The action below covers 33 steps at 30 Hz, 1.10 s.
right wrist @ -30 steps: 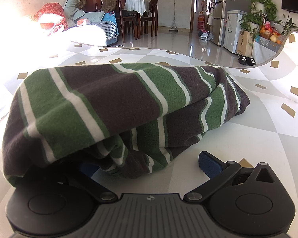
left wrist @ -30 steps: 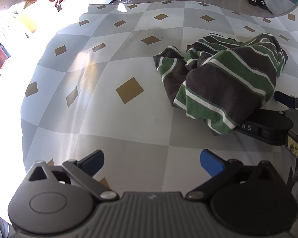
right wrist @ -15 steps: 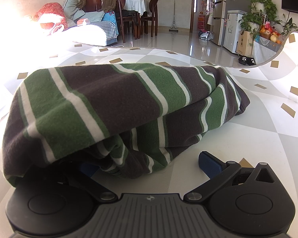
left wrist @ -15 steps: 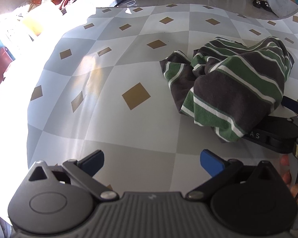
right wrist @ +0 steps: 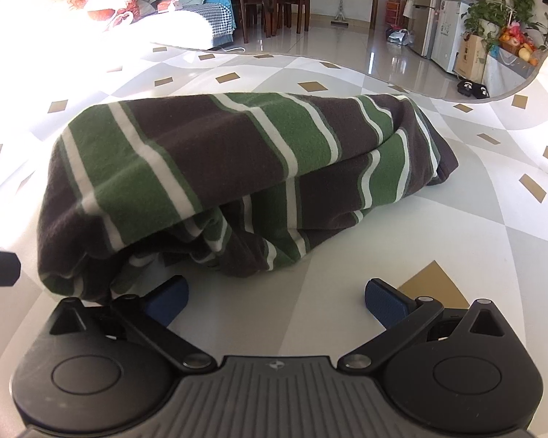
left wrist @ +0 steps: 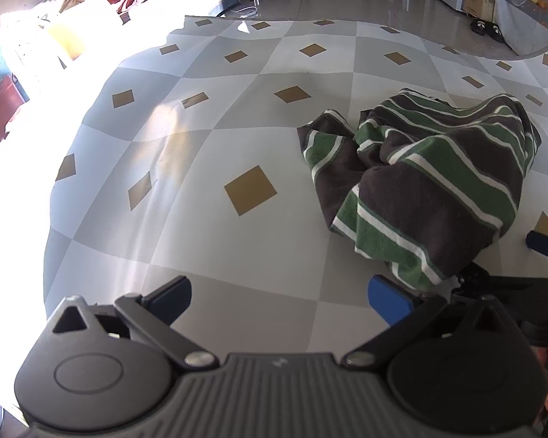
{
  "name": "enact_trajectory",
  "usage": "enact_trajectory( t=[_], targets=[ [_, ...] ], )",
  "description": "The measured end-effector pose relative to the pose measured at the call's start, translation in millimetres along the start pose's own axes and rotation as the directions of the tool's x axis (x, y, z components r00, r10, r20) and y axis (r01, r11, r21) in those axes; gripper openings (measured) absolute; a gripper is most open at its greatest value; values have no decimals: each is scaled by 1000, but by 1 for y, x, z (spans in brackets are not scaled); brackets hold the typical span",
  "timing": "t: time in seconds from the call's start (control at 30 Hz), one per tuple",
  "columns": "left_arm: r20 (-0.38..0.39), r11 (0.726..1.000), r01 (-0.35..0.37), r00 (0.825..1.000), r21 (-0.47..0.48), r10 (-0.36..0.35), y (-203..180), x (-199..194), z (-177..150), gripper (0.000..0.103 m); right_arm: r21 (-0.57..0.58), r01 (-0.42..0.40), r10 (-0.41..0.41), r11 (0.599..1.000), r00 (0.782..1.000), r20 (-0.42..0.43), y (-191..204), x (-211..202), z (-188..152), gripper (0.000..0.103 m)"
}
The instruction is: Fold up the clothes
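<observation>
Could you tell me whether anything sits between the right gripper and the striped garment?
Nothing visible does. The right gripper is open just before the striped garment, whose near edge drapes over its left finger. Only bare tablecloth lies in the gap.

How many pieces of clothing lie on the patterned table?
1: a crumpled striped garment lies right of the table's centre, just ahead of the right tongs. Its folds could hide another piece.

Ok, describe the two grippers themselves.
Both are alike. The left gripper and right gripper each have a ribbed dark grey body, two round black discs, black link arms with silver pivots, and blue finger pads. A small emblem marks each body.
</observation>
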<state>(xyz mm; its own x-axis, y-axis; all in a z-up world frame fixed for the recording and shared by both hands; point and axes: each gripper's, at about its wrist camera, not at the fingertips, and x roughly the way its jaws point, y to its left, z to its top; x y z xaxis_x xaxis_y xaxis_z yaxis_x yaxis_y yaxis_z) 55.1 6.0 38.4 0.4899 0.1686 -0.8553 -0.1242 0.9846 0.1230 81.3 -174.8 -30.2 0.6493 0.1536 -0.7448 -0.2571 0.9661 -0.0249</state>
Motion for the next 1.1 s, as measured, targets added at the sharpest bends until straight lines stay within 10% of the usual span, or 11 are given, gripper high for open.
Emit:
enact_trajectory(
  t=[0.33,1.1],
  targets=[
    [46,999,14,999,-31,-13,-4,-9,17,103,-19,-13,11,1000,993,-119,-18,-18,1,93],
    [-6,1000,-10,1000,-27,10,-36,43,32,103,332,-110,104,937,994,35,-72,-23,83,92]
  ],
)
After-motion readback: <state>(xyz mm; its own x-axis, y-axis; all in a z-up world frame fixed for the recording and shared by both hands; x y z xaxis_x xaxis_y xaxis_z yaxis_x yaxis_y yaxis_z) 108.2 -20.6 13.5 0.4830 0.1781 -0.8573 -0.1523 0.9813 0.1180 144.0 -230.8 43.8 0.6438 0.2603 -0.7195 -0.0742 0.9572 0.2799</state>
